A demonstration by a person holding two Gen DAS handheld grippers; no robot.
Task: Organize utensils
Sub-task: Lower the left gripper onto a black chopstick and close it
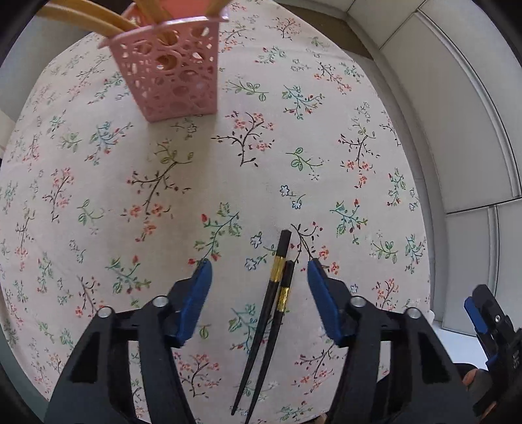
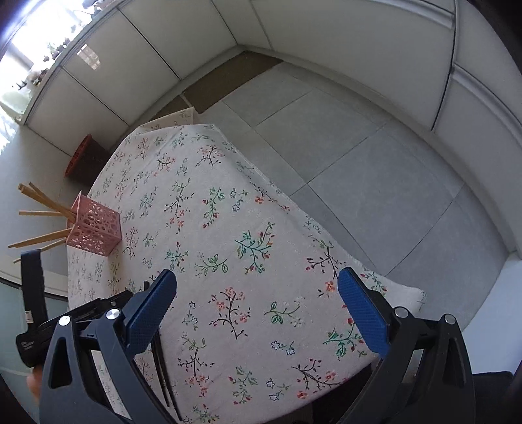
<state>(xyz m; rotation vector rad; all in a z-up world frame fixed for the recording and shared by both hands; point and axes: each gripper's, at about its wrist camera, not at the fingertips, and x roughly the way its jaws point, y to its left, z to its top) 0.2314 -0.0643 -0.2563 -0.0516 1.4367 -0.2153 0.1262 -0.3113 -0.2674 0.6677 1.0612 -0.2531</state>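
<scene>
Black chopsticks [image 1: 275, 306] lying loose on the floral-clothed counter [image 1: 98, 182], near edge, right between the spread fingers of the left tool [image 1: 259, 265]. Not yet gripped. Far left, pink perforated holder [image 1: 169, 68] already stocked with wooden chopsticks [image 1: 94, 18]. Right tool [image 2: 257, 277] wide apart too, holding nothing. Black pair left to go. No readable writing anywhere.

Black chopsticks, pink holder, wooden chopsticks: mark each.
black chopsticks [image 1: 275, 277], left wrist view, gold band
pink holder [image 1: 173, 78], left wrist view, perforated front wall
wooden chopsticks [image 2: 39, 241], right wrist view, shaft outside the holder
</scene>
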